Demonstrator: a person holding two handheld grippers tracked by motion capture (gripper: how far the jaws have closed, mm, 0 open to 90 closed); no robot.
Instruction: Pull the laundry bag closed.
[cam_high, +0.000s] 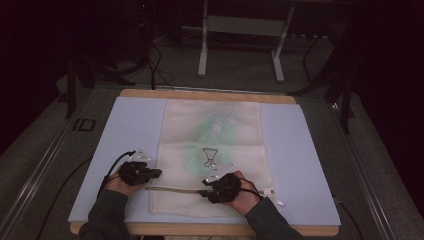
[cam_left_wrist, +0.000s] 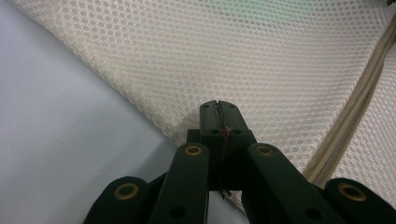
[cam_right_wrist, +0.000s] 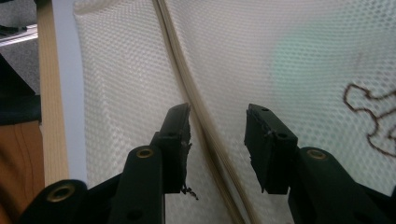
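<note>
A cream mesh bag (cam_high: 215, 130) lies flat on a pale blue mat (cam_high: 125, 130). It carries a green tint and a small dark line drawing (cam_high: 210, 157). A beige zipper (cam_high: 172, 189) runs across its near end. My left gripper (cam_high: 159, 173) rests at the bag's left edge. Its jaws (cam_left_wrist: 218, 106) are pressed together over the mesh edge (cam_left_wrist: 187, 70), with the zipper (cam_left_wrist: 355, 107) off to the right. My right gripper (cam_high: 203, 192) lies over the zipper and points left. In the right gripper view it (cam_right_wrist: 217, 109) stands open with the zipper (cam_right_wrist: 187, 79) running between the jaws, untouched.
The mat sits on a wooden table (cam_high: 205, 94) whose near edge (cam_right_wrist: 51, 93) is close to the bag's end. A white metal stand (cam_high: 240, 30) and cables (cam_high: 155, 65) lie on the floor behind. Bare mat flanks the bag on both sides.
</note>
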